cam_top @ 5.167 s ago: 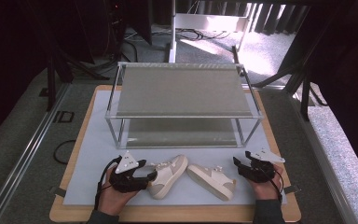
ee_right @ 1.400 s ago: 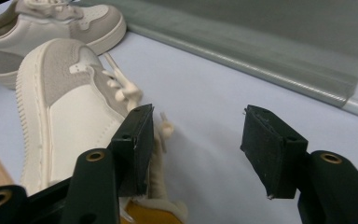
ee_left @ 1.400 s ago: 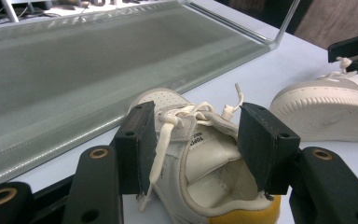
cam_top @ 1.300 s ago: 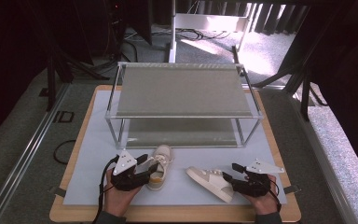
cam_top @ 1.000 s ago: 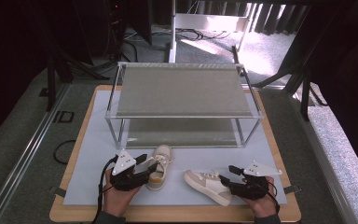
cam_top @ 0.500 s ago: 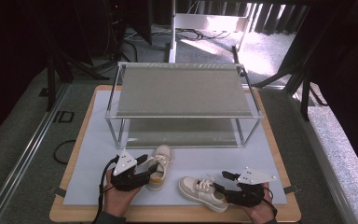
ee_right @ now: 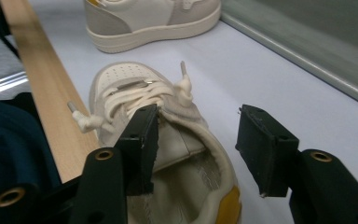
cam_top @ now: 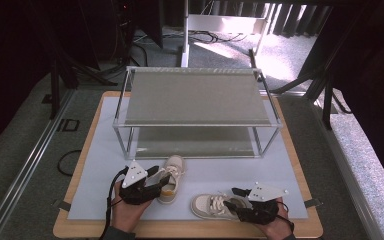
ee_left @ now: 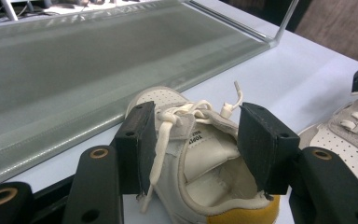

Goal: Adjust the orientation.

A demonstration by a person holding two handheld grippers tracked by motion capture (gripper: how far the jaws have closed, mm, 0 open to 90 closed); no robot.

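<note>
Landmark: the two-tier glass rack (cam_top: 195, 97) standing at the far middle of the white mat (cam_top: 95, 150); all places given against it. Left of the rack's near edge and toward the person, the left gripper (cam_top: 156, 181) lies low over the mat, held in the person's left hand (cam_top: 127, 210); its jaws sit on either side of the collar of the left shoe (cam_top: 171, 172), one pad against each flank, so the claw is pinching that shoe at the heel end; the shoe's toe points toward the rack's lower shelf and lies just in front of it; in the left gripper view the pads (ee_left: 140, 144) bracket the tongue and laces, yellow heel tab at the bottom. Further right, nearer the person than the rack's right front leg, the right shoe (cam_top: 212, 205) lies close to the wooden board's (cam_top: 190, 230) near edge, toe pointing left; the right gripper (cam_top: 235, 200) is at its heel; its jaws have just been closing, with the shoe's collar between them; in the right gripper view one pad (ee_right: 142, 135) is inside the collar by the tongue, the other (ee_right: 261, 144) stands clear of the outer side, so this claw is spread, not pinching.
</note>
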